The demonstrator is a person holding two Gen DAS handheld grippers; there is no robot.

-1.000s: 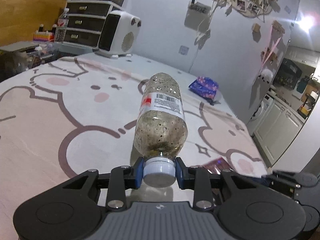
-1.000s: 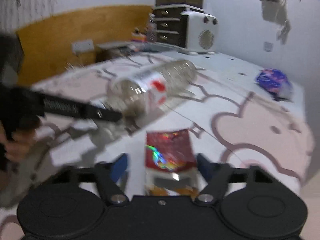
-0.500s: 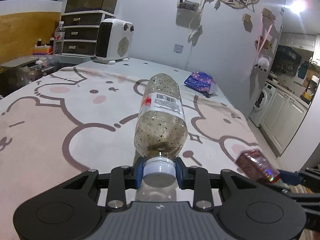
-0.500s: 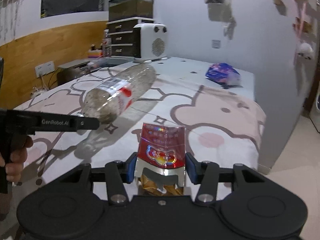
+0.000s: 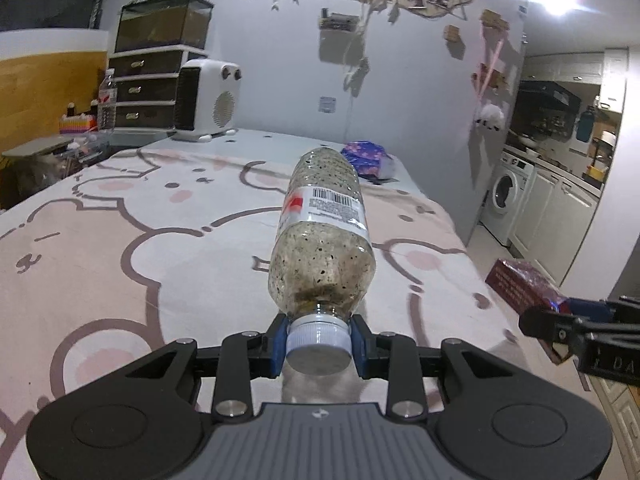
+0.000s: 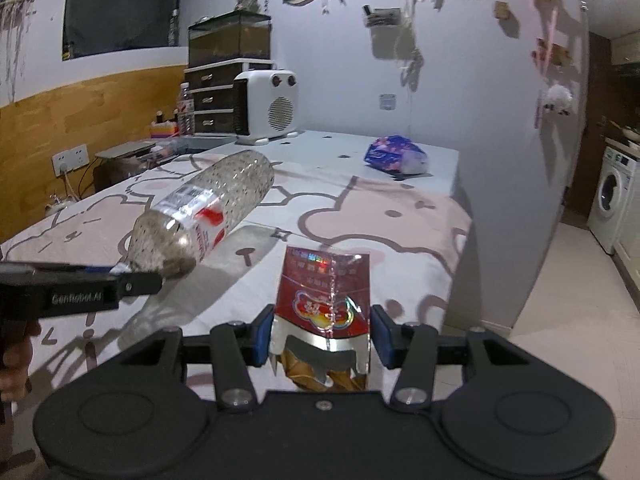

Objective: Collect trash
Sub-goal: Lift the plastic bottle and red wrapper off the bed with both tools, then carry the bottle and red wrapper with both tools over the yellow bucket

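My left gripper [image 5: 319, 343] is shut on the white cap of a dirty clear plastic bottle [image 5: 324, 236] and holds it level above the bed. The bottle also shows in the right wrist view [image 6: 204, 216], with the left gripper [image 6: 120, 276] at its neck. My right gripper [image 6: 322, 334] is shut on a red foil snack wrapper [image 6: 326, 292], held above the bed's right side. The wrapper [image 5: 524, 284] and right gripper [image 5: 560, 312] show at the right of the left wrist view. A purple wrapper [image 5: 370, 160] lies on the bed's far right corner, also seen in the right wrist view [image 6: 394, 156].
The bed has a pink bear-pattern cover [image 5: 160, 240]. A white heater [image 5: 206, 100], dark drawers [image 5: 148, 88] and a water bottle [image 5: 107, 100] stand beyond it. A grey wall [image 6: 500, 160] is on the right; a washing machine [image 6: 612, 196] and tiled floor [image 6: 572, 300] lie past it.
My right gripper closed on the red wrapper and lifted it off the bed. Both grippers have risen and drawn back from the bed, the bottle still held.
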